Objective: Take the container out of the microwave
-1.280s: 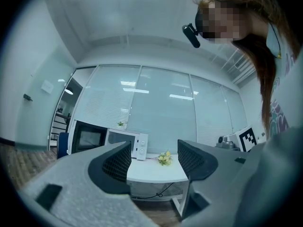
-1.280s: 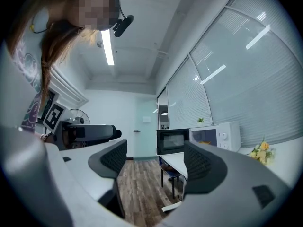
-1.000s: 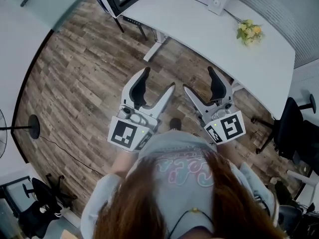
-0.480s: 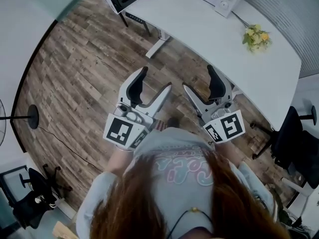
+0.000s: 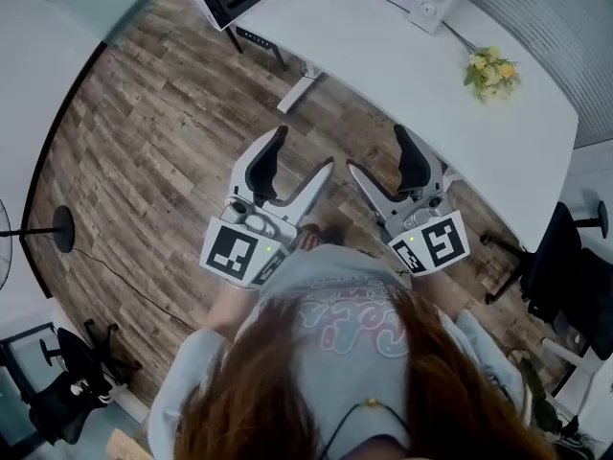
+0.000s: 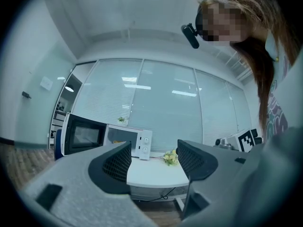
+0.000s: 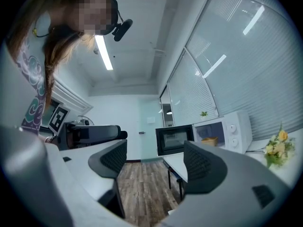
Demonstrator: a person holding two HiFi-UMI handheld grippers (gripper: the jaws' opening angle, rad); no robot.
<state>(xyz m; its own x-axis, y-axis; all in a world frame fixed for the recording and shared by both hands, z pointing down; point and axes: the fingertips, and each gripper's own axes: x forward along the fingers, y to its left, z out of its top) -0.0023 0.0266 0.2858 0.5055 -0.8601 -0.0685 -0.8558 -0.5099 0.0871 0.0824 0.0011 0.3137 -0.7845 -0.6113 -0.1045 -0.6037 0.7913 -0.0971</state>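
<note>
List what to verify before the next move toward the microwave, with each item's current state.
1. Microwave door open: ok.
2. Container visible inside the cavity: ok.
3. Left gripper jaws apart, nothing between them: ok.
4. Right gripper jaws apart, nothing between them: ok.
5. Grippers close enough to reach in: not ok, both are held back from the table, over the floor.
6. How hot or heavy the container is: cannot tell.
</note>
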